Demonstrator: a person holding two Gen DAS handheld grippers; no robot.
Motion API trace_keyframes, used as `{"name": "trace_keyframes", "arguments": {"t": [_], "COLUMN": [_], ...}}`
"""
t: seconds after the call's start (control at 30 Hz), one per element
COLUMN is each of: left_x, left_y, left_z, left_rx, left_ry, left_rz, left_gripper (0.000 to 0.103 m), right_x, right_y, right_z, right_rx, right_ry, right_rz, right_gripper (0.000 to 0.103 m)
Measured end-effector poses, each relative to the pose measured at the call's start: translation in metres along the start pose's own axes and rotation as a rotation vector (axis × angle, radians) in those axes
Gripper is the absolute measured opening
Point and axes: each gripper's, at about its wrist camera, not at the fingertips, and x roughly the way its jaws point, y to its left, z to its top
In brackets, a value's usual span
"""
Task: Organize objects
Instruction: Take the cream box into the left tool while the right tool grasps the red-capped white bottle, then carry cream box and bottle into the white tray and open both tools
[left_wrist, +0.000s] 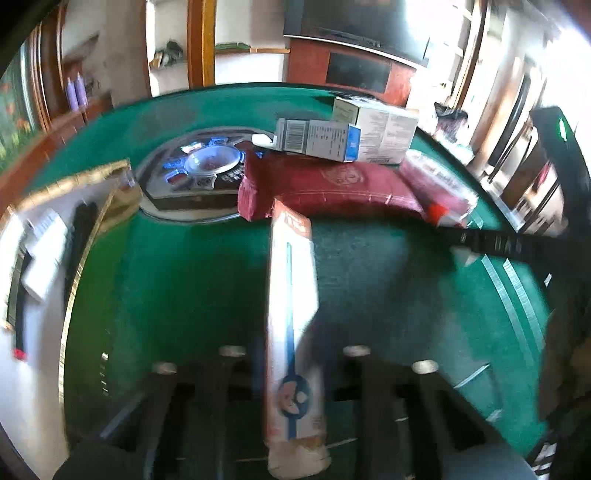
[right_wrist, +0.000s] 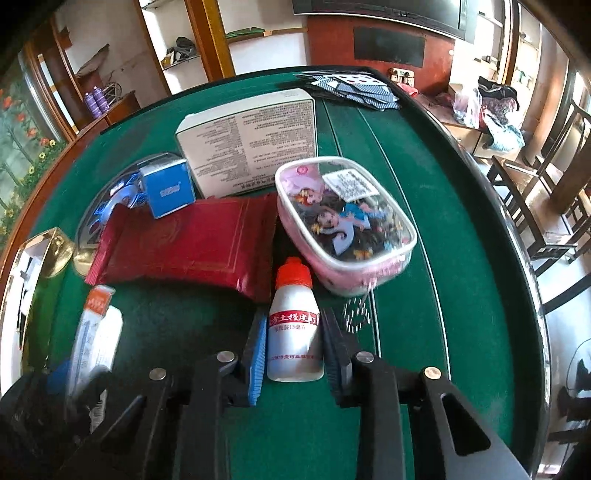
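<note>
Probably home: shelves (right_wrist: 177, 48), green mahjong table (right_wrist: 424, 206)

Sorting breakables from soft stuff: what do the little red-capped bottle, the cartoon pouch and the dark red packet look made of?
Red-capped bottle: seemingly white semi-gloss plastic with a paper label; glass can't be excluded. Cartoon pouch: soft clear vinyl top showing the contents, pink sides, white piping. Dark red packet: glossy foil or plastic film, judging by its sheen and crimped edge.

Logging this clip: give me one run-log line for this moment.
left gripper: shut on toothpaste box | right gripper: shut on red-capped bottle | both over green table
</note>
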Motion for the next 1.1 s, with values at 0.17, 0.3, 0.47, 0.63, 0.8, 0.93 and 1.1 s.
{"name": "trace_keyframes", "arguments": {"t": [0.17, 0.3, 0.47, 0.63, 0.8, 0.93, 1.1], "left_x": [-0.009, -0.024, -0.042, -0.067, -0.097, -0.12, -0.132], "left_y": [0.015, 0.018, 0.014, 0.014, 0.03, 0.06, 0.113], "left_z": [-0.005, -0.008, -0.014, -0.018, -0.02, -0.021, -0.024], "left_rx": [-0.067, -0.079, -0.07, -0.068, -0.097, -0.141, -0.226], "left_ry": [0.002, -0.021, -0.041, -0.081, -0.115, -0.15, -0.159], "left_rz": [-0.059, -0.068, -0.082, -0.101, -0.112, -0.063, 0.036], "left_gripper": [0.013, 0.013, 0.013, 0.013, 0.013, 0.013, 0.013], "right_x": [-0.011, -0.021, -0.034, -0.048, -0.057, -0.065, -0.067], "right_y": [-0.007, -0.012, -0.004, 0.015, 0.04, 0.077, 0.129], "right_z": [-0.015, -0.027, -0.038, -0.041, -0.041, -0.036, -0.03], "right_rx": [0.052, 0.099, 0.104, 0.082, 0.055, 0.008, -0.064], "right_ry": [0.003, 0.003, 0.005, -0.003, 0.013, 0.028, 0.057], "right_rz": [0.064, 0.145, 0.226, 0.287, 0.364, 0.453, 0.537], "right_gripper": [0.029, 0.029, 0.029, 0.029, 0.029, 0.03, 0.03]}}
